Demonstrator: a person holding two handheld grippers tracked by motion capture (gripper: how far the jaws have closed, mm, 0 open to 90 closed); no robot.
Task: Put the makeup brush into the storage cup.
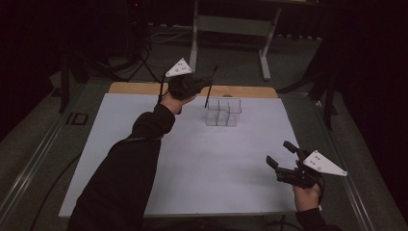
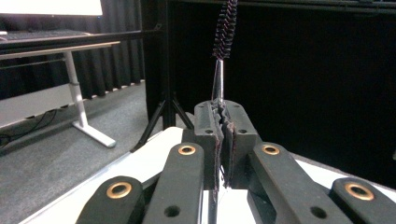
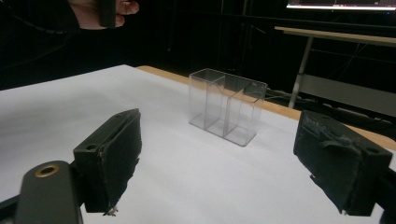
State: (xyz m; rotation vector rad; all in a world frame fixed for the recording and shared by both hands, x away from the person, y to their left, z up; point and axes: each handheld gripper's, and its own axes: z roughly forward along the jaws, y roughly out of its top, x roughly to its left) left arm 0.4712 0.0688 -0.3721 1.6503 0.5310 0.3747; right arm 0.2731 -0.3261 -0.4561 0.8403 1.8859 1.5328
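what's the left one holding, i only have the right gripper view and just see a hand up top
Observer: The left gripper is shut on a thin brush with a dark bristled tip.
Operator: where's the brush relative to the clear box
Observer: In the high view it hangs above the table, by the far left corner of the clear organizer, not inside it.
Operator: is my right one near it
Observer: No, the right gripper is at the table's near right edge, jaws open and empty.

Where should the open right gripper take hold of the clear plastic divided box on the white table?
Probably the top rim of an outer wall of the clear plastic divided box, coming down from above with the right gripper. The box stands upright and open-topped, its walls thin and flat enough to pinch, and the body may be too wide to span.
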